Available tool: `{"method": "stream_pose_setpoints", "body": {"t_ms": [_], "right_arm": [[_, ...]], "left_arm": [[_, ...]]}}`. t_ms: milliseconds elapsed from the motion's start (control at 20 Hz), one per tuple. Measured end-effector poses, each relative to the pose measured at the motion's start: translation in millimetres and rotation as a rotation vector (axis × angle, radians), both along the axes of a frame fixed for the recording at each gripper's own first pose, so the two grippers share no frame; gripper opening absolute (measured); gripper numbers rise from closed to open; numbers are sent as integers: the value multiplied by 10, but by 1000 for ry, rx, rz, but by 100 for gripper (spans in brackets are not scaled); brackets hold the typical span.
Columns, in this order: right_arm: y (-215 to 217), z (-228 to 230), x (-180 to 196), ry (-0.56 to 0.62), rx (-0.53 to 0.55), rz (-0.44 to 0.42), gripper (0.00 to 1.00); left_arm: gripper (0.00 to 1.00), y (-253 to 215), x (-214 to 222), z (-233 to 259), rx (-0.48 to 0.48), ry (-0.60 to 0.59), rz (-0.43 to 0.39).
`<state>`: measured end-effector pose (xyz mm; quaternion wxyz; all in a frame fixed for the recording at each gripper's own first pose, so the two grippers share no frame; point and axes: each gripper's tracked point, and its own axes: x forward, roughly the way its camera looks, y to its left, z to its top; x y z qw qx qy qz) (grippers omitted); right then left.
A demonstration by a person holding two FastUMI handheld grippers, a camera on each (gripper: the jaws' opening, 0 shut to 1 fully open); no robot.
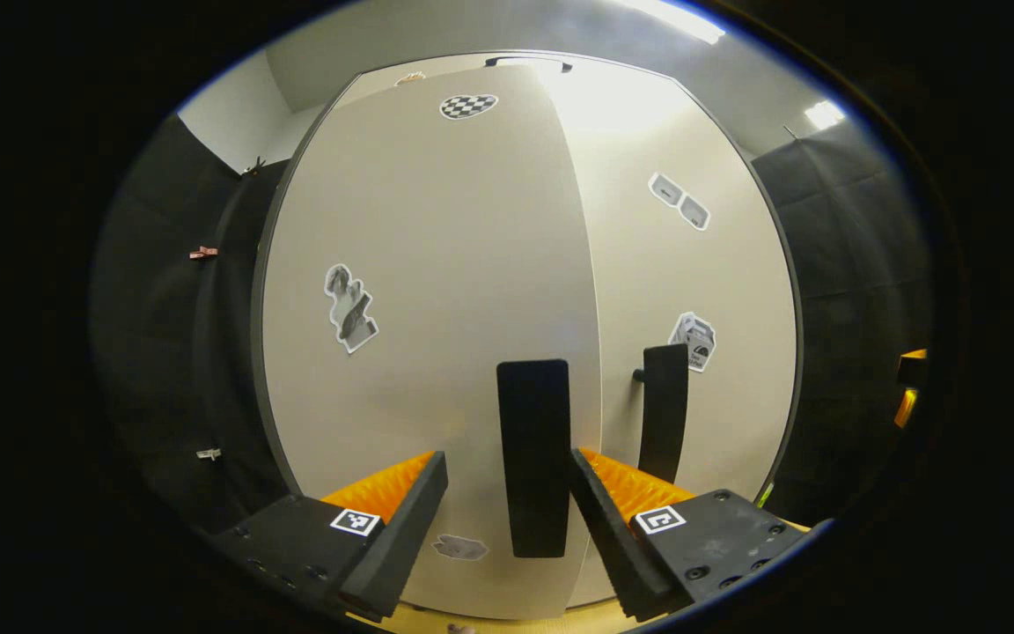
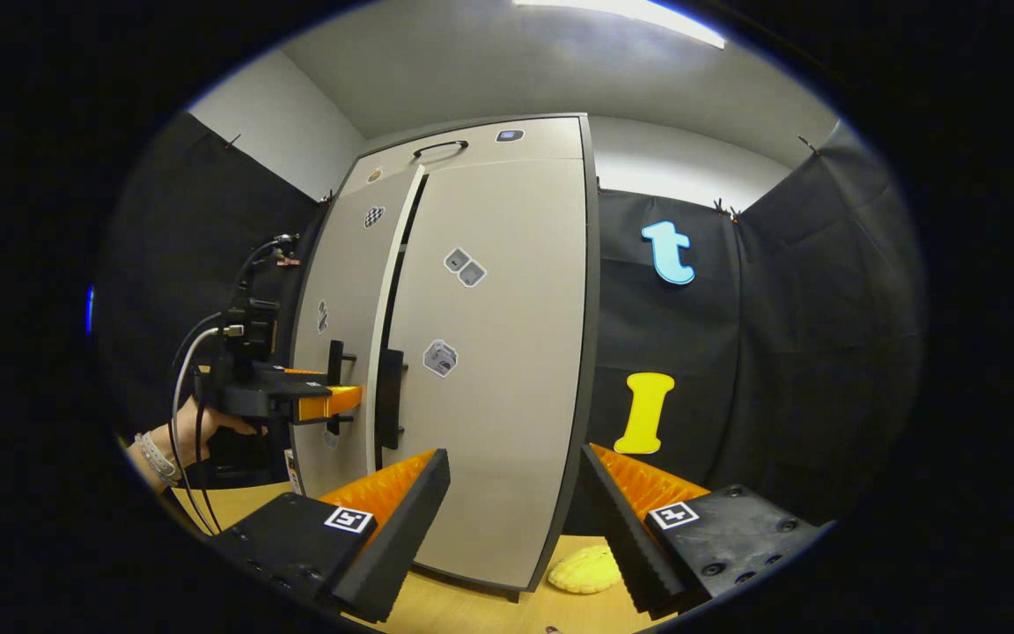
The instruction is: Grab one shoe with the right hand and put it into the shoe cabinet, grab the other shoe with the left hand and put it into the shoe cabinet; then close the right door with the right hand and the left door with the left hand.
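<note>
The pale shoe cabinet's left door (image 1: pixel 437 264) fills most of the left gripper view. Its black vertical handle (image 1: pixel 533 458) stands between the spread fingers of my left gripper (image 1: pixel 507 528), which is open and does not press on it. The right door (image 1: pixel 692 282) and its handle (image 1: pixel 665 414) lie just beyond. In the right gripper view the right door (image 2: pixel 489 352) is closed flat, while the left door (image 2: pixel 349 291) stands slightly ajar with a thin dark gap. The left gripper (image 2: pixel 344 401), held by a hand (image 2: pixel 208 423), sits at the left handle. My right gripper (image 2: pixel 511 528) is open, back from the cabinet.
A yellow bumpy object (image 2: pixel 584 568) lies on the wooden surface (image 2: pixel 472 608) at the cabinet's right front corner. Black cloth walls close in on both sides. A cable hangs from the left gripper's body (image 2: pixel 181 414).
</note>
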<state>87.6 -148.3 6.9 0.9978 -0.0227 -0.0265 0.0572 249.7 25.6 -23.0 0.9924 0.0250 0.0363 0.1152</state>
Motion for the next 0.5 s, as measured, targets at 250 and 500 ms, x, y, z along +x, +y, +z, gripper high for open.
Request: {"method": "stream_pose_setpoints", "body": {"t_ms": [250, 500], "right_arm": [[1, 3, 2, 7, 15, -6, 98], [74, -8, 30, 14, 20, -1, 98]], "left_arm": [[89, -21, 28, -7, 0, -12, 9], [90, 29, -285, 10, -7, -9, 5]]}}
